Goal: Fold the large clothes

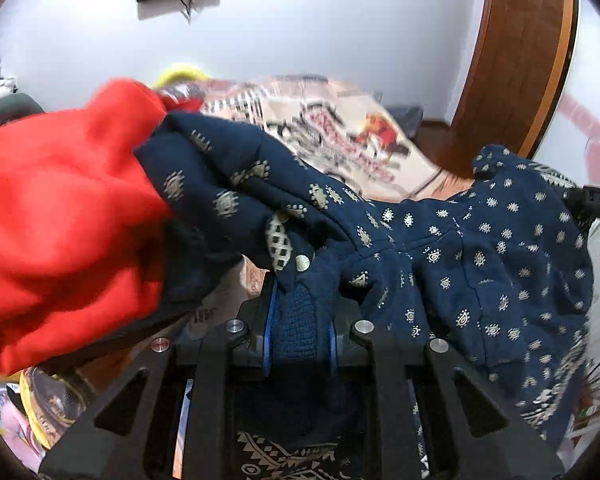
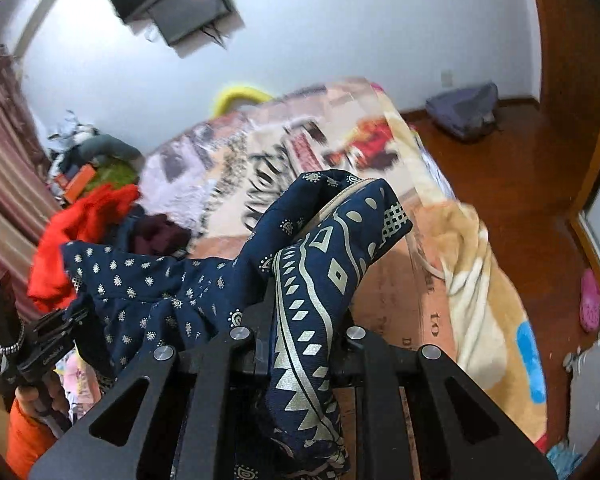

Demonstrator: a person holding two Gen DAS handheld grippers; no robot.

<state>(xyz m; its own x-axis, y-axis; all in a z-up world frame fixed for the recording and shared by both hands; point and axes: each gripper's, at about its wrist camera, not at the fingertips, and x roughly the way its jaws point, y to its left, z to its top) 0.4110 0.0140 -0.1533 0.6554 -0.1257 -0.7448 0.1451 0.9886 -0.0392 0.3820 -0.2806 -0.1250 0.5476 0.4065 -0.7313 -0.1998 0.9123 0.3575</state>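
A large navy garment (image 1: 480, 264) with small pale printed motifs and a patterned border hangs in the air between both grippers. My left gripper (image 1: 300, 320) is shut on a bunched navy fold of it. My right gripper (image 2: 304, 328) is shut on the patterned border (image 2: 320, 264) of the same garment (image 2: 148, 296). A red garment (image 1: 60, 216) hangs against the navy one at the left of the left wrist view; it also shows in the right wrist view (image 2: 80, 232). The left gripper's body shows at the lower left of the right wrist view (image 2: 40, 352).
A bed with a printed blanket (image 2: 340, 148) lies below and ahead. Clutter (image 2: 92, 160) is piled at its far left. A wood floor (image 2: 520, 184) lies right, with a grey bag (image 2: 464, 112) and a pink shoe (image 2: 590, 300). A wooden door (image 1: 516, 52) stands right.
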